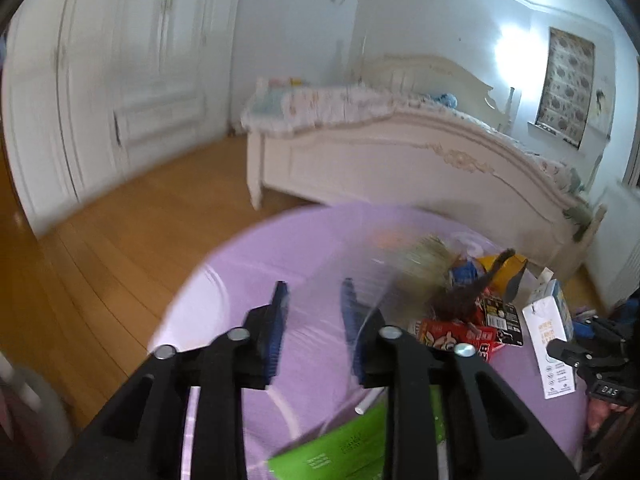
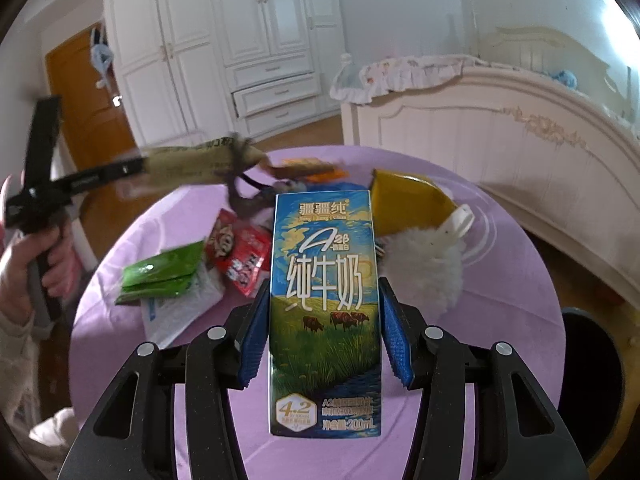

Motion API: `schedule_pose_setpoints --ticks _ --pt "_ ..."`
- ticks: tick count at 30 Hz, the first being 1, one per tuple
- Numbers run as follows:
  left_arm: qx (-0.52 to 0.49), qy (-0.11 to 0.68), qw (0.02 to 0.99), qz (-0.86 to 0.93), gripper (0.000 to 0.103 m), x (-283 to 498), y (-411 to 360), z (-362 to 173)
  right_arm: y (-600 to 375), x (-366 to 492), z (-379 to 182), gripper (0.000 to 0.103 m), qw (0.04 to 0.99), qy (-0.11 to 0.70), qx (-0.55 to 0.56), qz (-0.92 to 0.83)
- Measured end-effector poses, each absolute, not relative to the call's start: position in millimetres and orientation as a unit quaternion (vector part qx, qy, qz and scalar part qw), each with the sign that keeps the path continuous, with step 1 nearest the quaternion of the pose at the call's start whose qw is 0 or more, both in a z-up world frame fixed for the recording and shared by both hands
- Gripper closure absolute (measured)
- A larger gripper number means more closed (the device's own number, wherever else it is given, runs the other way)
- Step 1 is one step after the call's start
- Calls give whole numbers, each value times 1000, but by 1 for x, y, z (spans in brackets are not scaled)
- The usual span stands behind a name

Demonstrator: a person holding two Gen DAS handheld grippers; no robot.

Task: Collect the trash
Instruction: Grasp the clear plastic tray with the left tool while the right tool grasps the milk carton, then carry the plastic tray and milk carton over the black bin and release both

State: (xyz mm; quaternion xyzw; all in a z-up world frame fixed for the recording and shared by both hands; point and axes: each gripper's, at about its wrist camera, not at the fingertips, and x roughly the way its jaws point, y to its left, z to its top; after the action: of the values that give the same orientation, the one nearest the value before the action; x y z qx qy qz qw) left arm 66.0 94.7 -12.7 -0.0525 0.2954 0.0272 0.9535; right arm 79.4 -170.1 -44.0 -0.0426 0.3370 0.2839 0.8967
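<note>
A round table under a lilac cloth [image 2: 500, 320] carries scattered trash. At its near edge my right gripper [image 2: 324, 320] clamps an upright blue milk carton [image 2: 325, 312]. Above its left side my left gripper [image 2: 136, 168] pinches a crumpled tan wrapper [image 2: 192, 164].

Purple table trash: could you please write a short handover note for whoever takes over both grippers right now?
Left gripper: shut on a beige wrapper, held above the table.
Right gripper: shut on the upright milk carton; unclear whether it is lifted.
On the table: green packets, red packet, yellow piece, white fluffy ball.
Done: two items gripped.
Left: drop both, probably into the dark bin beside the table, then collect the rest.
</note>
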Motion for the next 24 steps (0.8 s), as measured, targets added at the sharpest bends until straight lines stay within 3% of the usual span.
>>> schedule_pose_setpoints --ticks 4,11,24 --pt "-10 252 966 55 82 54 86 10 -168 72 -37 53 901 326 -44 282" --pt "-34 229 971 54 82 40 82 29 -174 58 -14 53 914 306 -51 261" --pt "-57 276 955 -89 82 68 -28 28 -245 47 12 52 949 299 -45 88"
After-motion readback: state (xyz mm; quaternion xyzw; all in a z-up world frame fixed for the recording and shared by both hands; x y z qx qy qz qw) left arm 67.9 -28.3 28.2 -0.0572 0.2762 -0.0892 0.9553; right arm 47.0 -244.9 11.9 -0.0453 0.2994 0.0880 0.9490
